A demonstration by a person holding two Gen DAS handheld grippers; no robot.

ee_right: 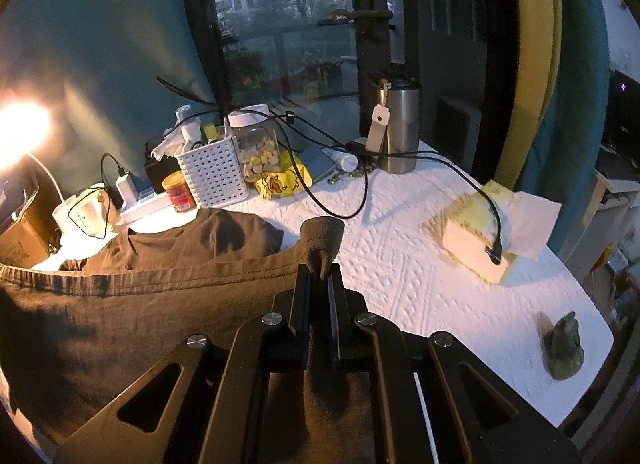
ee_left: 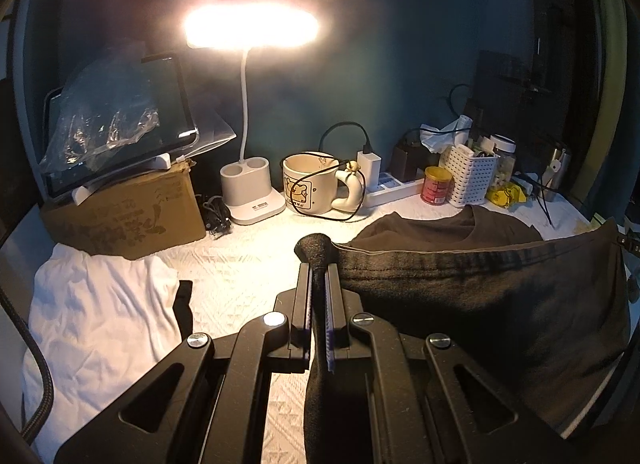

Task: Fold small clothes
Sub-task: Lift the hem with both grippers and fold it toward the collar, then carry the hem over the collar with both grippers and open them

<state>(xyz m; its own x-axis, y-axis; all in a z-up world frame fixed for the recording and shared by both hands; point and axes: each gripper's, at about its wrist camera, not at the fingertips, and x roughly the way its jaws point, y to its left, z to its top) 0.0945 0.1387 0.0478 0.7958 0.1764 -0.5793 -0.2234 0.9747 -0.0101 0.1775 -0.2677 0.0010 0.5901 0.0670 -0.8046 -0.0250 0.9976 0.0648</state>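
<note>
I am looking across the tabletop (ee_right: 400,264), covered in a white quilted cloth, and the dark brown t-shirt (ee_left: 480,296) is taking up most of its middle, its collar end lying flat toward the clutter at the back. I am holding its hem edge raised and stretched between both grippers. The left gripper (ee_left: 318,264) is angling gently downward, its fingers (ee_left: 305,296) clamped tight on one hem corner, a nub of fabric poking out past the tips. The right gripper (ee_right: 322,264) is tilting more steeply down, its fingers (ee_right: 302,296) pinched closed on the other corner, again with a tuft sticking out. A white garment (ee_left: 100,312) is lying crumpled on the left, beside a cardboard box (ee_left: 128,216). Behind it the lit desk lamp (ee_left: 252,28) is glaring above a cartoon mug (ee_left: 312,184). On the right a tissue box (ee_right: 476,240) is sitting well apart from the shirt.
</note>
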